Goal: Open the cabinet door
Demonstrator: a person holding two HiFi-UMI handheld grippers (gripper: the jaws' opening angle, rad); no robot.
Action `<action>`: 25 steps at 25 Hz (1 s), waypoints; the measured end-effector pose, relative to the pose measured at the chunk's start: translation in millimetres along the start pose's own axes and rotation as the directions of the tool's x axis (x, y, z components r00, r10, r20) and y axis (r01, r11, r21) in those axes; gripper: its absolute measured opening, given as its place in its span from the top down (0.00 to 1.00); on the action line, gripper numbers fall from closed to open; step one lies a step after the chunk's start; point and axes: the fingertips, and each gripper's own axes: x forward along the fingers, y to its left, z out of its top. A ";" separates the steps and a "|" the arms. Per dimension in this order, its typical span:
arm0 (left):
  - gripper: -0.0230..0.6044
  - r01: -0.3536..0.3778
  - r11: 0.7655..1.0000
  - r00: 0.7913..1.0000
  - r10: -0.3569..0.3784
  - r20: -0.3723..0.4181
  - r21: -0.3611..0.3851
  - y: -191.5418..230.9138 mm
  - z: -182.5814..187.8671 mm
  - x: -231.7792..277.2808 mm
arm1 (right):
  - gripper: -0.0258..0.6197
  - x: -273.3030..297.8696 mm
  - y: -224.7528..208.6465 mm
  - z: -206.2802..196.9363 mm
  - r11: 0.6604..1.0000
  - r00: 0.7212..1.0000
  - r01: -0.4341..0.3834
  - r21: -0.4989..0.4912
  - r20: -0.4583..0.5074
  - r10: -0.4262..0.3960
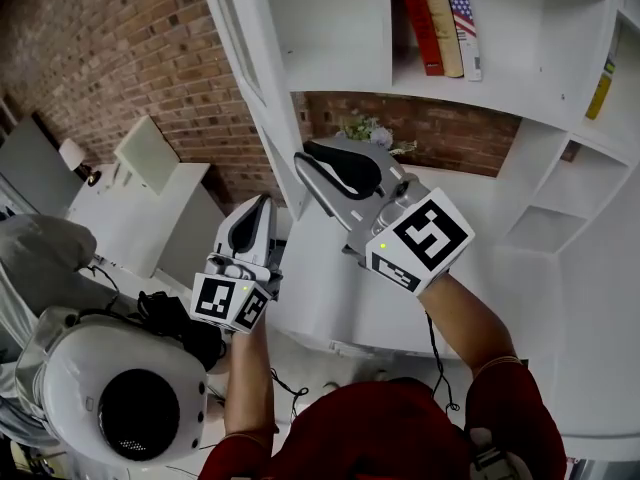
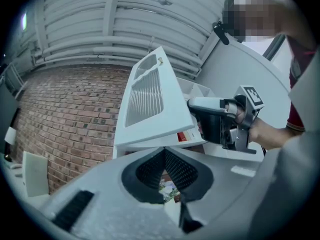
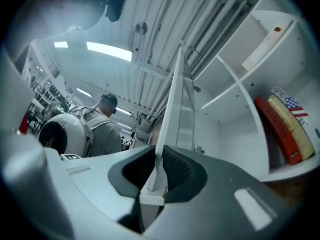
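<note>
The cabinet door [image 1: 262,118] stands swung out from a white shelf unit [image 1: 545,158], and in the head view we see it edge-on at the upper left, in front of a brick wall [image 1: 120,48]. The right gripper [image 1: 303,163] is raised to the door's lower corner. In the right gripper view its jaws are drawn narrow, with the pads on either side of the door's [image 3: 177,109] thin edge, so it holds the door there. The left gripper [image 1: 264,203] hangs lower and to the left, near the door but not touching it. In its own view the left gripper's [image 2: 164,153] jaws meet at the tips with nothing between them, and we look up at the door's [image 2: 150,99] broad face with the right gripper at its far edge. Three books [image 1: 440,18] lean on an upper shelf, and a small bunch of flowers [image 1: 365,128] sits in the recess beneath. A white domed device [image 1: 110,388] is at the lower left of the head view.
</note>
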 end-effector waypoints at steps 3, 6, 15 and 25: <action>0.96 -0.022 1.000 1.000 0.022 0.004 0.012 7.4 7.4 -13.8 | 0.87 12.8 19.9 1.3 0.999 0.999 -0.031 -0.019 0.011 0.032; 0.96 -0.042 0.999 0.999 0.042 0.007 0.018 13.9 14.3 -28.3 | 0.87 25.8 35.2 1.9 0.998 0.998 -0.064 -0.004 0.028 0.065; 0.96 -0.075 0.997 0.997 0.075 0.006 0.027 26.9 25.5 -63.6 | 0.89 64.8 76.8 0.8 0.985 0.982 -0.169 0.036 0.086 0.166; 0.96 -0.091 0.996 0.996 0.091 0.001 0.004 38.4 22.5 -76.0 | 0.91 95.6 92.7 -5.2 0.971 0.969 -0.235 0.048 0.090 0.230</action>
